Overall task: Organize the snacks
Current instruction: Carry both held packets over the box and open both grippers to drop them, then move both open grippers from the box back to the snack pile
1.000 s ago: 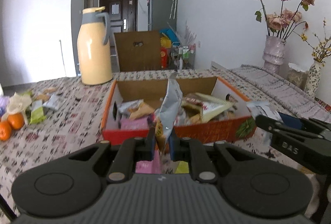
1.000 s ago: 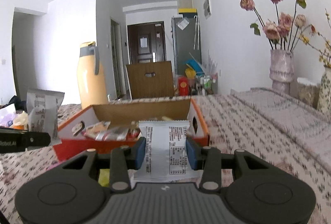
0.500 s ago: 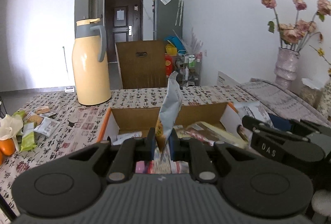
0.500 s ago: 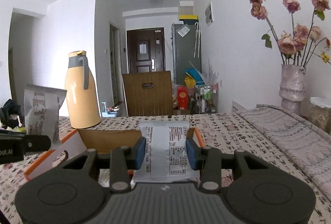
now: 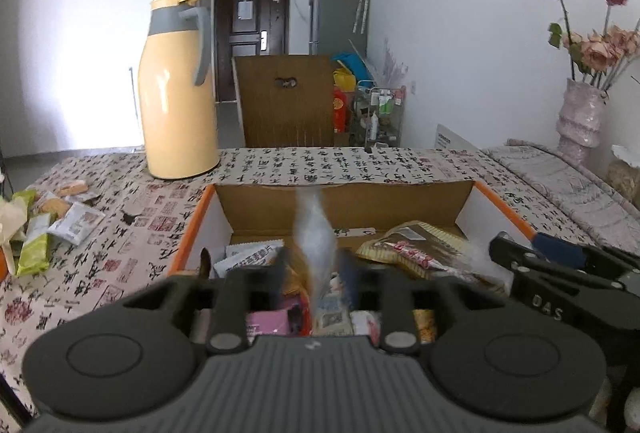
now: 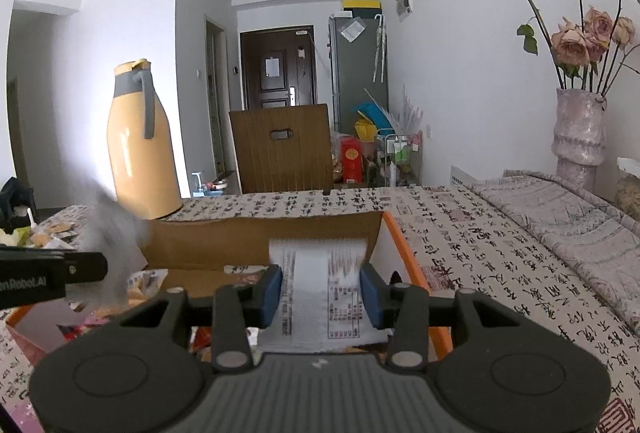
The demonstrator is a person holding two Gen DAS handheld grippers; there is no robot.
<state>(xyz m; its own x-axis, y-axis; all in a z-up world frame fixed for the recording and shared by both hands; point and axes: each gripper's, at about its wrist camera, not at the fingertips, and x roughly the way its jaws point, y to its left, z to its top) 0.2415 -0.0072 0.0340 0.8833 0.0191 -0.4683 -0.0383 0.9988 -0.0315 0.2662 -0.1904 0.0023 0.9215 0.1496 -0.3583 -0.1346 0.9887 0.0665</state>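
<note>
Left gripper, at the lower centre of the left wrist view, stands about half open over the orange-rimmed cardboard box; its jaws have just been opening, and the grey foil snack packet between them appears blurred and free of the pads, judged to be dropping into the box by design. At the far left of that view, loose green and white snack packets lie on the calligraphy-print tablecloth, well apart from the box and evidently awaiting collection. Behind them at the upper left stands a tall yellow thermos jug with a grey handle, clear of the work. Inside the box, a heap of mixed wrapped snacks already fills the floor, which suggests the sorting is well advanced. Moving right, the right gripper, at the lower centre of its own view, is narrowly set with both blue pads pressed on a white printed snack sachet, held flat and upright above the right-hand end of the box, presumably to be released next. Release there looks safe, as the sachet sits inside the orange rim. At the far right, a pale textured vase of dried pink roses stands beyond a grey woven runner, away from the work.
</note>
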